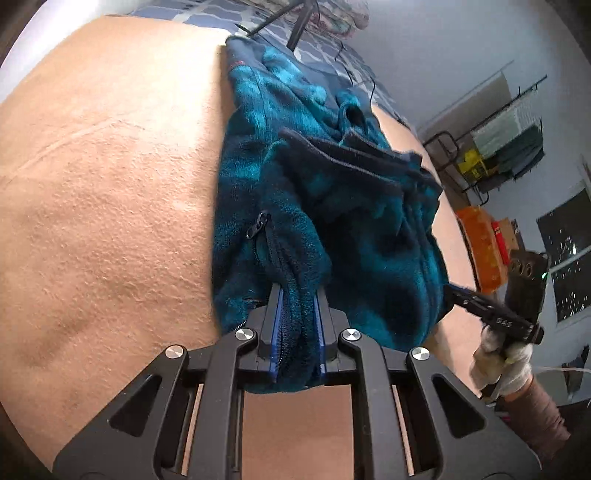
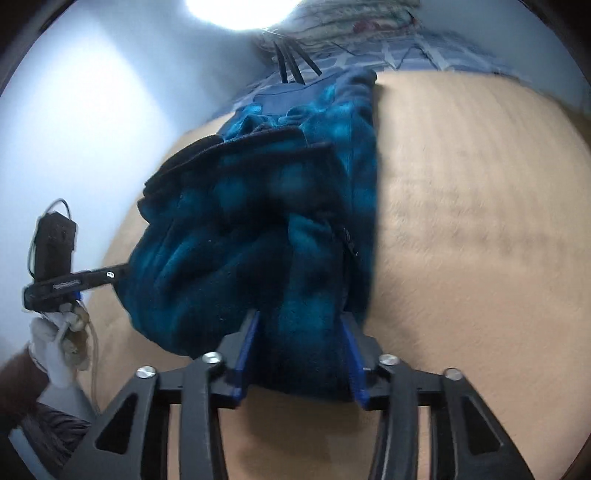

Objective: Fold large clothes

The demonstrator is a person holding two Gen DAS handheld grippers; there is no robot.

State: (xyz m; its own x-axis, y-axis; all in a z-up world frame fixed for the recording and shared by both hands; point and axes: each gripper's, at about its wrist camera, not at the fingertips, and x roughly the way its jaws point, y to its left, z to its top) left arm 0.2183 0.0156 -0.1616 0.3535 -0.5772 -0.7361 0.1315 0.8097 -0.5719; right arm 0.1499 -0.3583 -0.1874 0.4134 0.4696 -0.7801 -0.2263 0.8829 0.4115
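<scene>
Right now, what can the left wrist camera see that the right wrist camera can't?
Only the left wrist view shows the window, a rack of stuff and the jacket's zipper pull sharply. Only the right wrist view shows a bright lamp glare. Both show the teal fleece jacket on the tan blanket, with the left gripper and right gripper each pinching its near edge.

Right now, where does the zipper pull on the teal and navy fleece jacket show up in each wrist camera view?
Left wrist view: the zipper pull lies left of centre on the teal and navy fleece jacket, above the left gripper.
Right wrist view: blurred, a small dark tab right of centre on the jacket, above the right gripper.
Shared landmark: black tripod legs at the jacket's far end.
</scene>
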